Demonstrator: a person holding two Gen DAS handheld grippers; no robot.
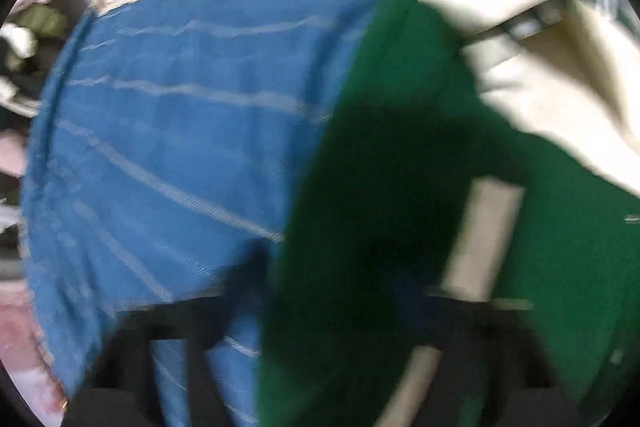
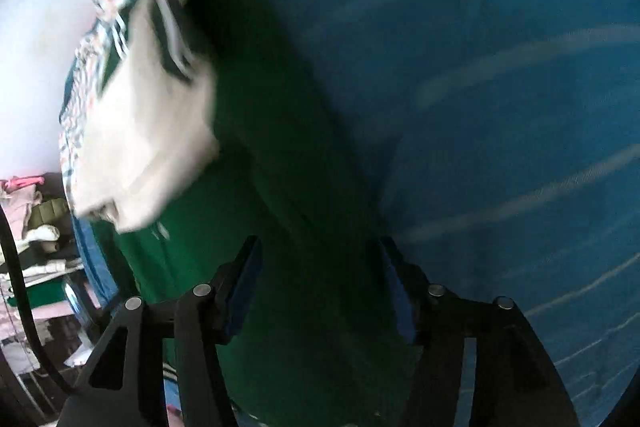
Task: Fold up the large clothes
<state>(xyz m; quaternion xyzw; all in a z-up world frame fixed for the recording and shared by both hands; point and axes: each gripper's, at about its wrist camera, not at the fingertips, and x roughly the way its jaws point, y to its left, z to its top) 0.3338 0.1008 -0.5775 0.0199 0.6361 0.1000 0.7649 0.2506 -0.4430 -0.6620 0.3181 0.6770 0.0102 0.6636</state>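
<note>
1. Left gripper (image 1: pixel 332 291): blurred, jaws spread, green garment (image 1: pixel 400 187) between them.
2. Green garment lies on blue striped bedsheet (image 1: pixel 180 127), cream panel (image 1: pixel 540 95) at 2 o'clock.
3. Right gripper (image 2: pixel 320 291): jaws spread around green garment (image 2: pixel 280 187); whether they are pinching it, cannot tell.

A wide stretch of the blue bedcover with thin white stripes (image 1: pixel 172 131) is seen bare, with room for a tool to pass. The big green cloth with cream panels (image 1: pixel 400 155) is spread beside it and blocks that side. In the right wrist view, the gap between the right tool's (image 2: pixel 320 291) spread fingers is filled by green cloth. A pile of clothes (image 2: pixel 36 227) is seen off the bed's edge.
</note>
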